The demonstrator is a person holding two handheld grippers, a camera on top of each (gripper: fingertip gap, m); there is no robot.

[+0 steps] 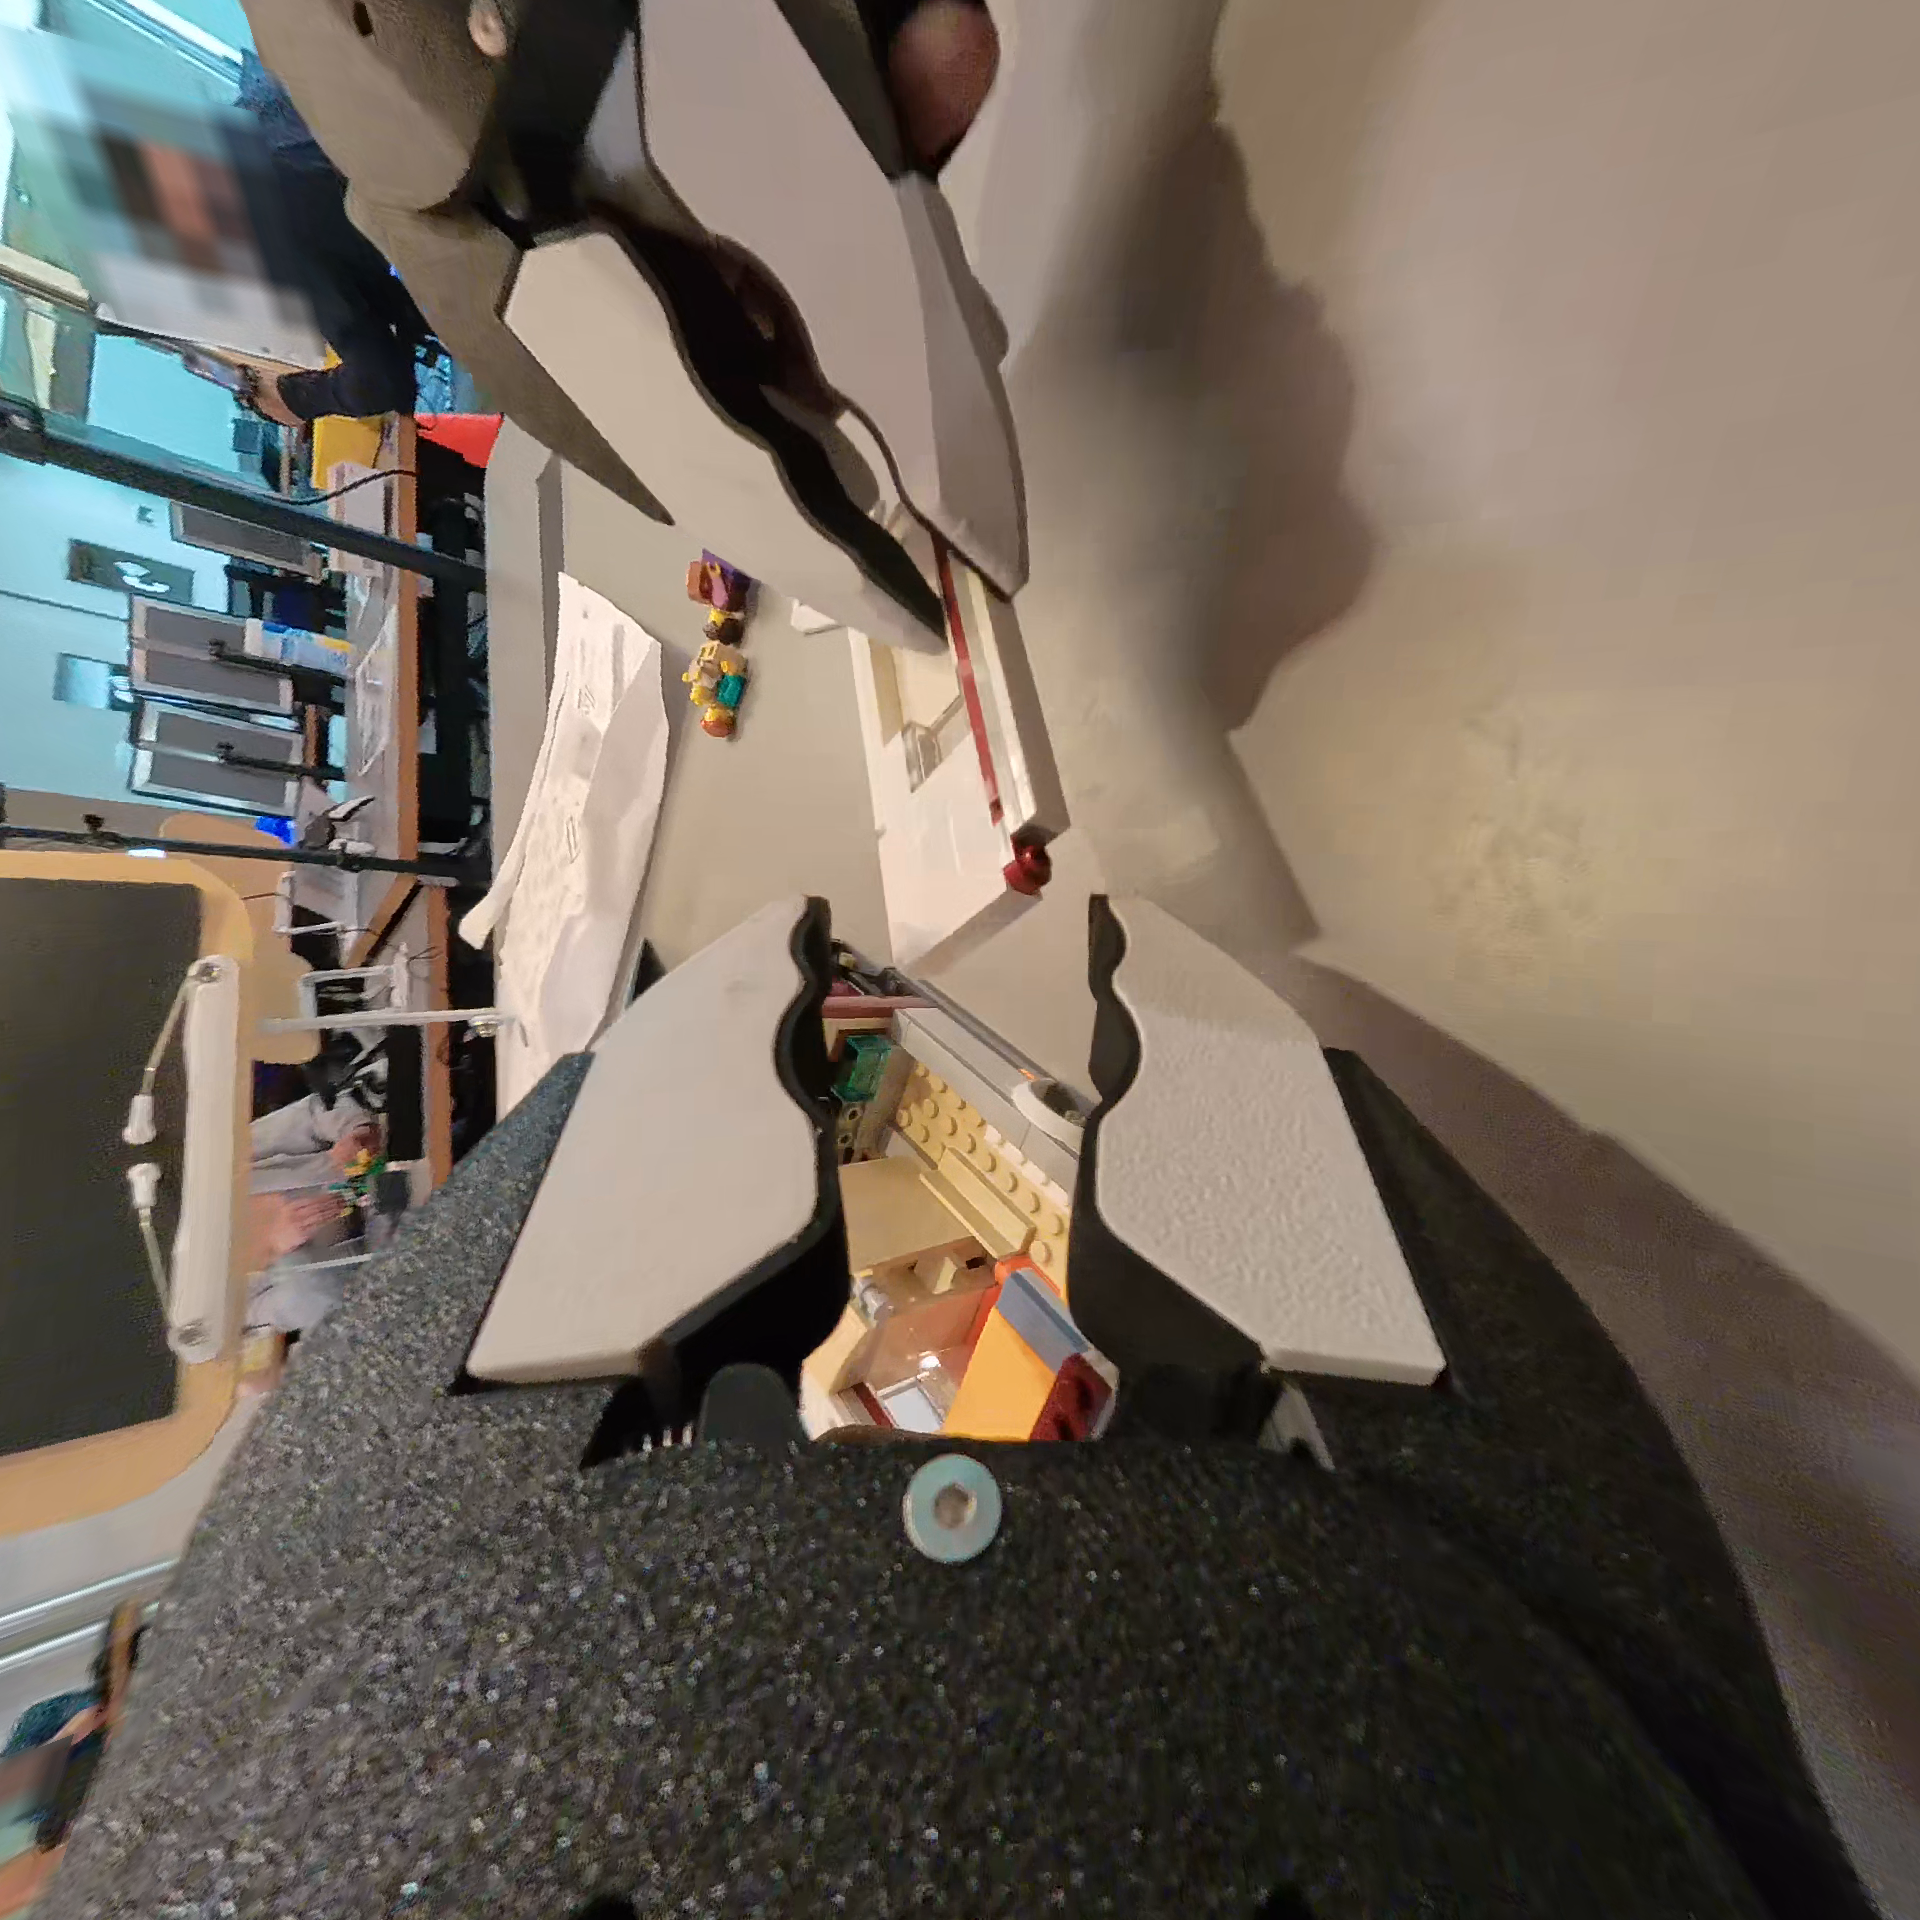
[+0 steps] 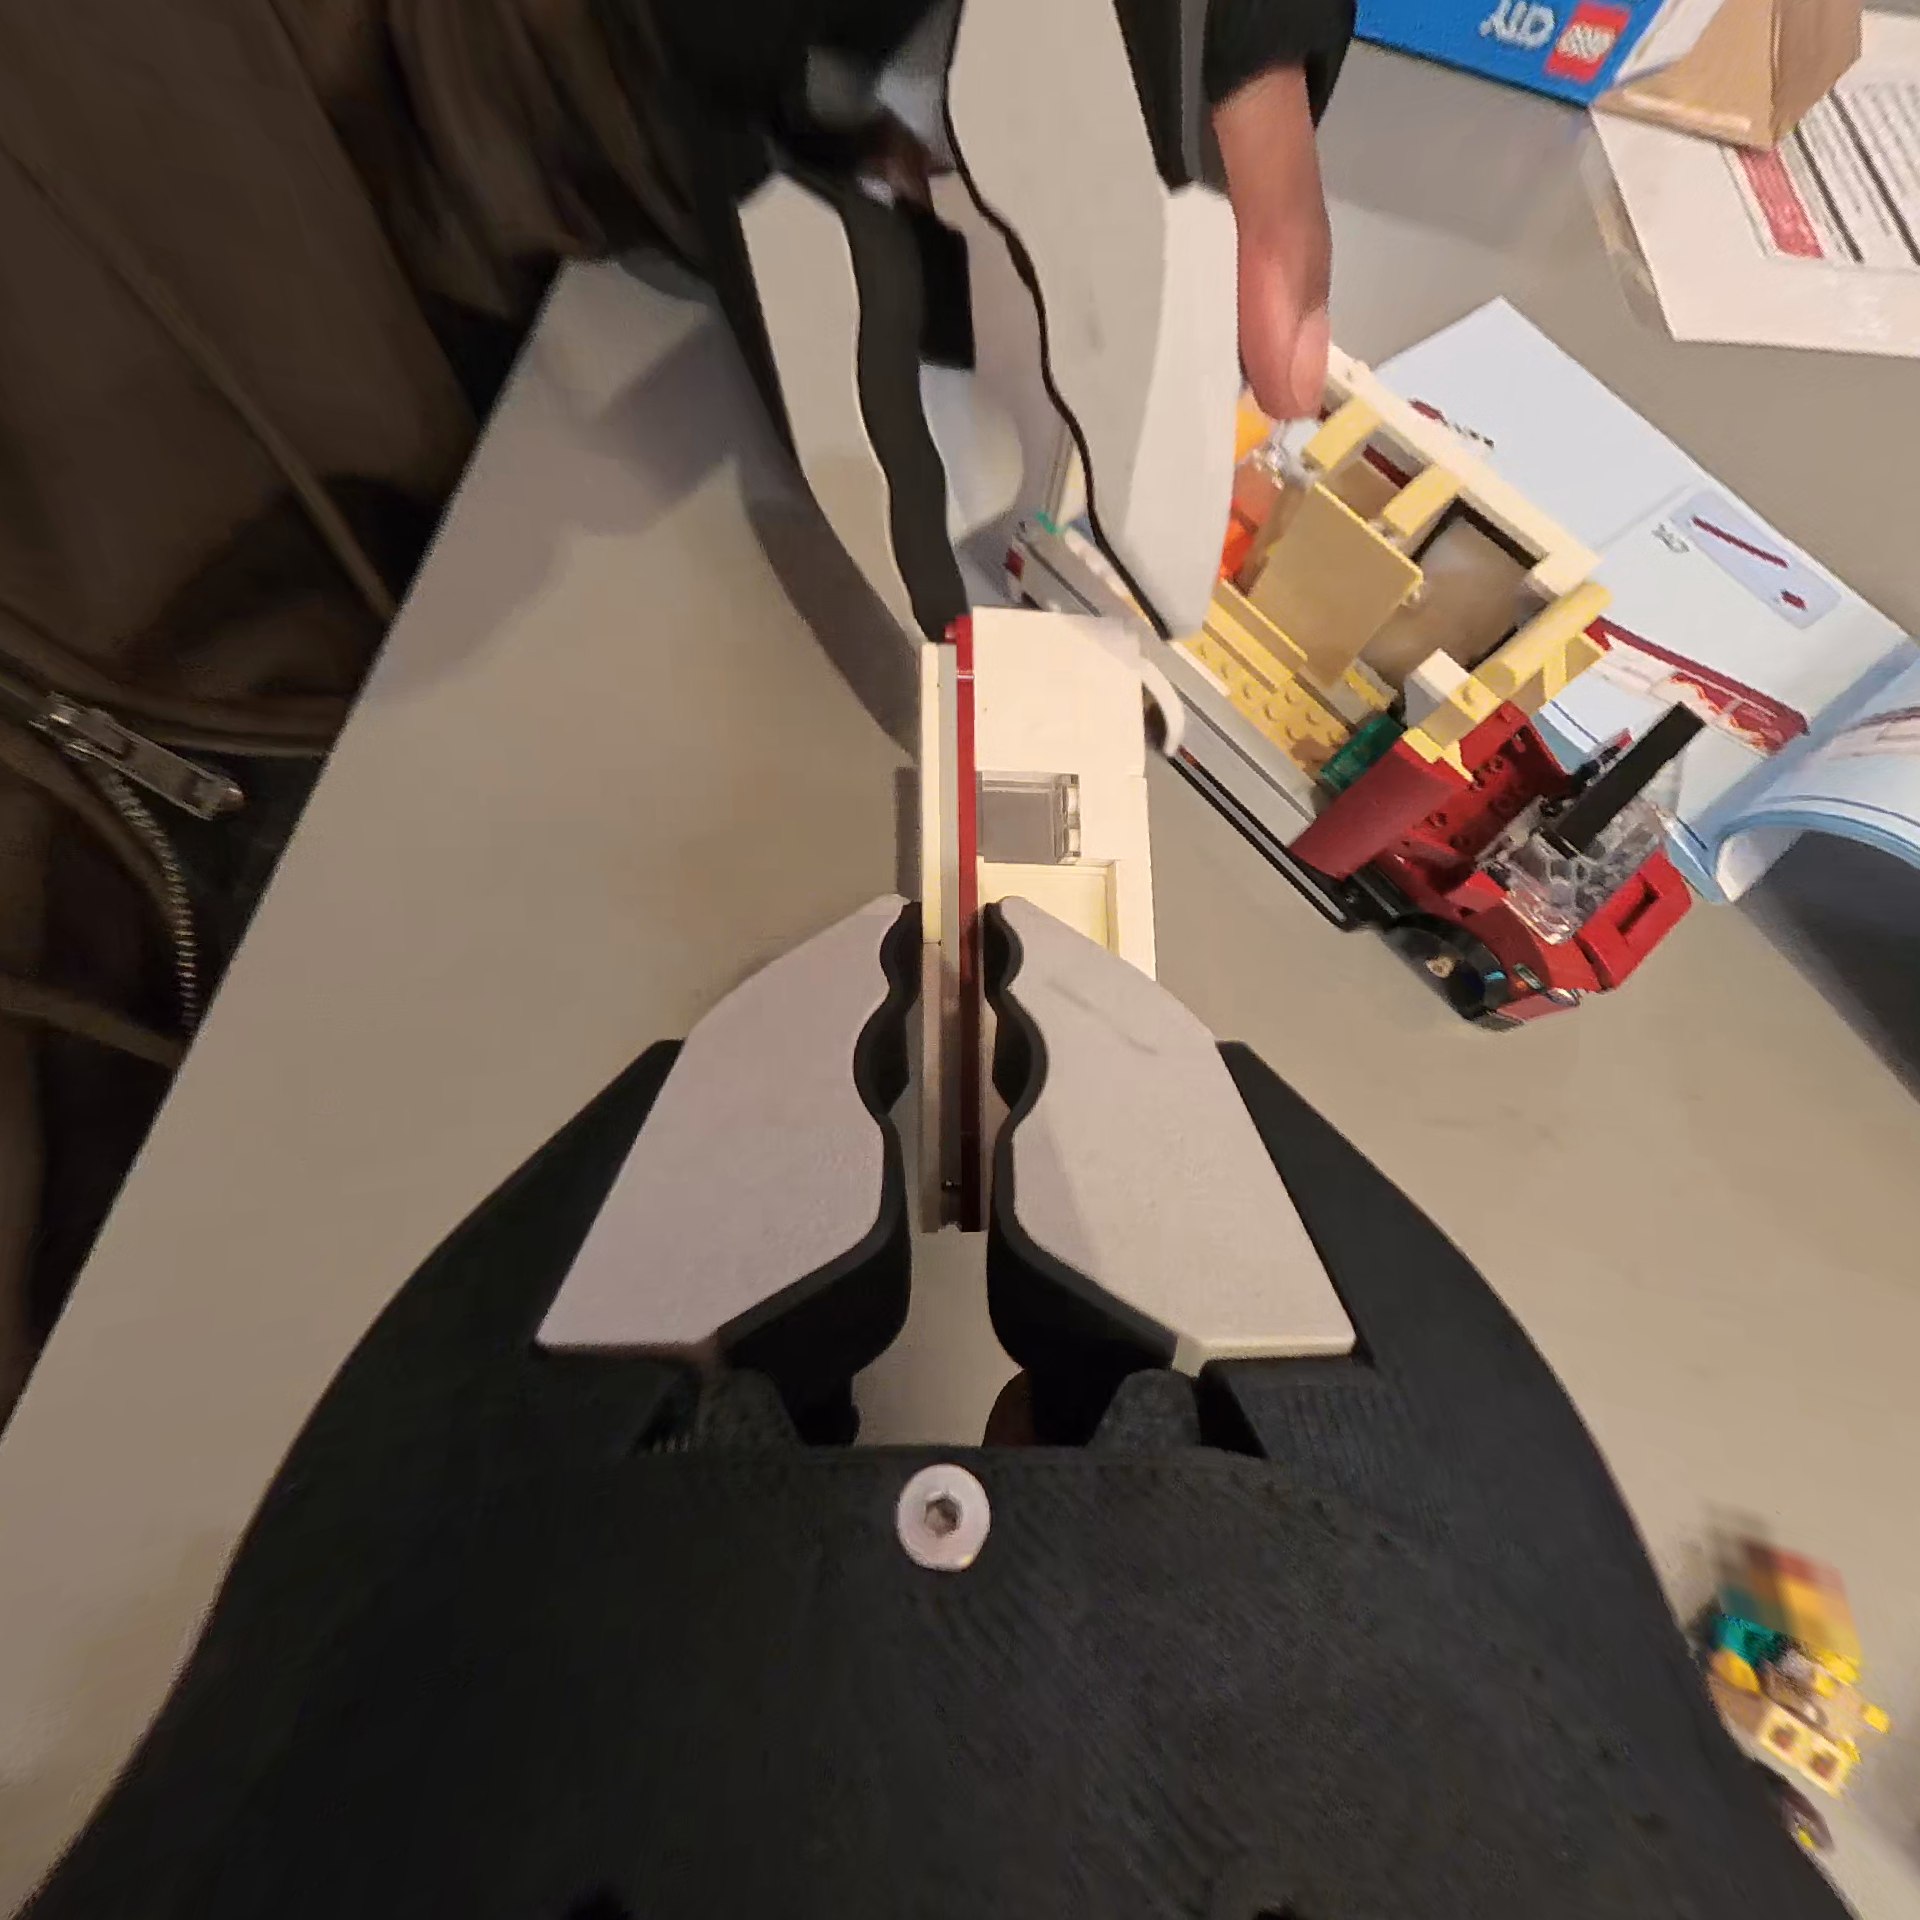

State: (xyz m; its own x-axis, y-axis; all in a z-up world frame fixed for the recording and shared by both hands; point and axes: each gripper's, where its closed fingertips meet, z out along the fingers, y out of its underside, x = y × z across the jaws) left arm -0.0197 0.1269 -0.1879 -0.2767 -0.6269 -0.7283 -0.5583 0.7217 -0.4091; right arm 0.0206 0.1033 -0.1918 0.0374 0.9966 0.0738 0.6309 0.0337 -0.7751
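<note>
My right gripper (image 2: 951, 914) is shut on the edge of a flat white brick wall panel (image 2: 1049, 717) with a dark red stripe and a clear window, and holds it edge-on above the grey table (image 2: 520, 831). In the left wrist view the same panel (image 1: 935, 790) hangs from the right gripper (image 1: 971, 597); its end bears a red stud. My left gripper (image 1: 956, 914) is open, and the panel's end lies just ahead of its fingertips without touching them. Between and below its fingers sits a brick camper truck (image 1: 966, 1164), red-fronted with a tan interior (image 2: 1455, 790).
Small brick figures lie on the table (image 1: 717, 644) (image 2: 1787, 1673). An open instruction booklet (image 2: 1621, 488), printed sheets (image 2: 1808, 187) and a blue box (image 2: 1496, 42) lie beyond the truck. The table's edge runs along the left, with a person's jacket (image 2: 156, 520) beside it. My hands' fingertips stand some 6 centimeters from each other.
</note>
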